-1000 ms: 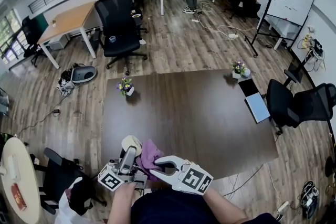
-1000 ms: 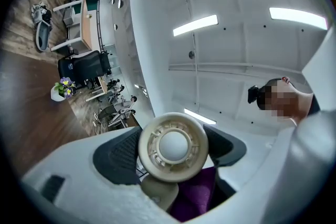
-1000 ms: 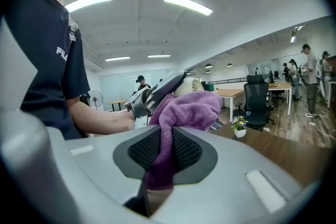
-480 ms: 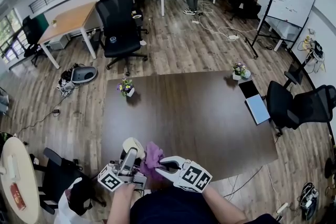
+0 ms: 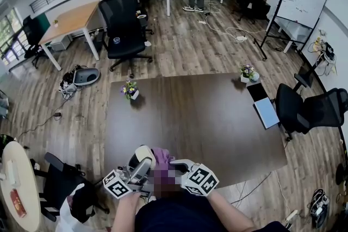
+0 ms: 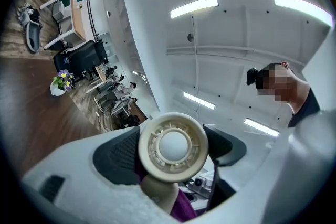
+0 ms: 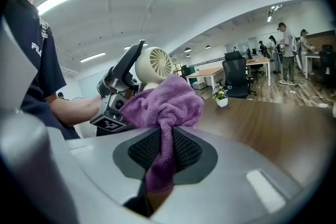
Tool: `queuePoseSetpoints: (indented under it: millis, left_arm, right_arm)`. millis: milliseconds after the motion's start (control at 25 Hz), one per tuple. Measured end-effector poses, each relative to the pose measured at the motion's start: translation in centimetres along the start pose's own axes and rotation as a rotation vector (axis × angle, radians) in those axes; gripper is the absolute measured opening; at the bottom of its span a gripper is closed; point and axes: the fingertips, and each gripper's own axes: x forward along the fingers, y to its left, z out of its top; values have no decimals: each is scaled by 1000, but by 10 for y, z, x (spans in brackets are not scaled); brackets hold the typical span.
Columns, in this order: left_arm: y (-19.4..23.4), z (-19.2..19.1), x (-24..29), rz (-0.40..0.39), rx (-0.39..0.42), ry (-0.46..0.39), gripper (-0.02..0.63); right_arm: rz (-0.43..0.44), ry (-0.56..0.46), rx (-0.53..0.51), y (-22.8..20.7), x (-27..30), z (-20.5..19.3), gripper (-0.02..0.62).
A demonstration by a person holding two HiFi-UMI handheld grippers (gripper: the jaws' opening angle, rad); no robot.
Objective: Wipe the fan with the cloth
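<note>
A small cream hand-held fan [image 5: 143, 155] is held just above the near edge of the dark table [image 5: 206, 117]. My left gripper [image 5: 140, 164] is shut on its handle. In the left gripper view the round fan head [image 6: 173, 147] fills the space between the dark pads [image 6: 122, 153]. A purple cloth [image 5: 162, 156] lies bunched against the fan's right side. My right gripper [image 5: 175, 164] is shut on it. In the right gripper view the cloth [image 7: 167, 106] hangs pinched between the jaws, with the fan [image 7: 154, 64] and left gripper [image 7: 116, 93] just behind.
Two small flower pots stand on the table, one far left [image 5: 130, 89] and one far right [image 5: 248, 71]. A tablet [image 5: 266, 110] lies past the table's right edge beside a black chair [image 5: 312, 108]. Another office chair [image 5: 122, 24] and desks stand beyond.
Both grippers have sunk toward the near table edge. The right one has closed in on the left, so the cloth now sits against the fan.
</note>
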Motion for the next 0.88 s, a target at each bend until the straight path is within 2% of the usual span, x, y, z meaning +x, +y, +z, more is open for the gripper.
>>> queuePoseSetpoints:
  millis: [160, 440, 720, 880]
  left_arm:
    - [-2, -24, 4, 6, 77, 127, 377]
    - [16, -72, -4, 91, 355, 411, 376]
    - [45, -96, -19, 186, 487, 564, 377]
    - [60, -106, -28, 221, 542, 636, 377]
  right_arm:
    - [-28, -8, 55, -14, 0, -8, 69]
    - [-117, 29, 82, -39, -2, -30, 69]
    - [-213, 131, 60, -65, -3, -71, 69]
    - [-223, 163, 111, -78, 1, -101, 69]
